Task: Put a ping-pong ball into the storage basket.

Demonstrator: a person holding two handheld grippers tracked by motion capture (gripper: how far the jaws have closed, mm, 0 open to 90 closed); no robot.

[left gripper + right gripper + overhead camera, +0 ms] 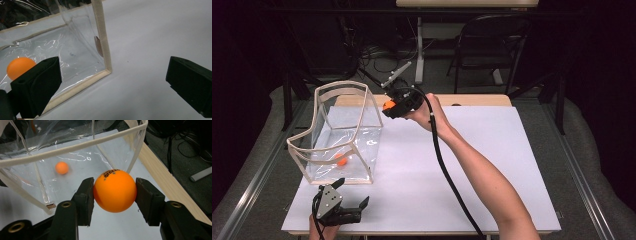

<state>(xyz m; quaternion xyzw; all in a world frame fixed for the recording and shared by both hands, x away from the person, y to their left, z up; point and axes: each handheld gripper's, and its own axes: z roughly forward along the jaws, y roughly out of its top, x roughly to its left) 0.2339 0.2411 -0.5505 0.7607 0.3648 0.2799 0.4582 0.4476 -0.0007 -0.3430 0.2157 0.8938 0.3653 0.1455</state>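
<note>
The clear bag (339, 135) holds one orange ball (342, 160); beside its rim the right claw (388, 106) clamps a second ball (115, 191) (left claw (348, 192) gapes).

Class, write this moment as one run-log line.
right gripper: shut on held orange ball, beside clear bag rim | left gripper: open, idle | second ball: inside bag

Worktop (492, 165): white rectangular sheet over a pale wooden top, wood edge showing along the far side, centre of frame. Directly on it, left of centre: clear plastic bag (343, 134) with cream trim, standing open. Inside, on the bag's floor: small orange ball (342, 160), lower left of the bag.
</note>
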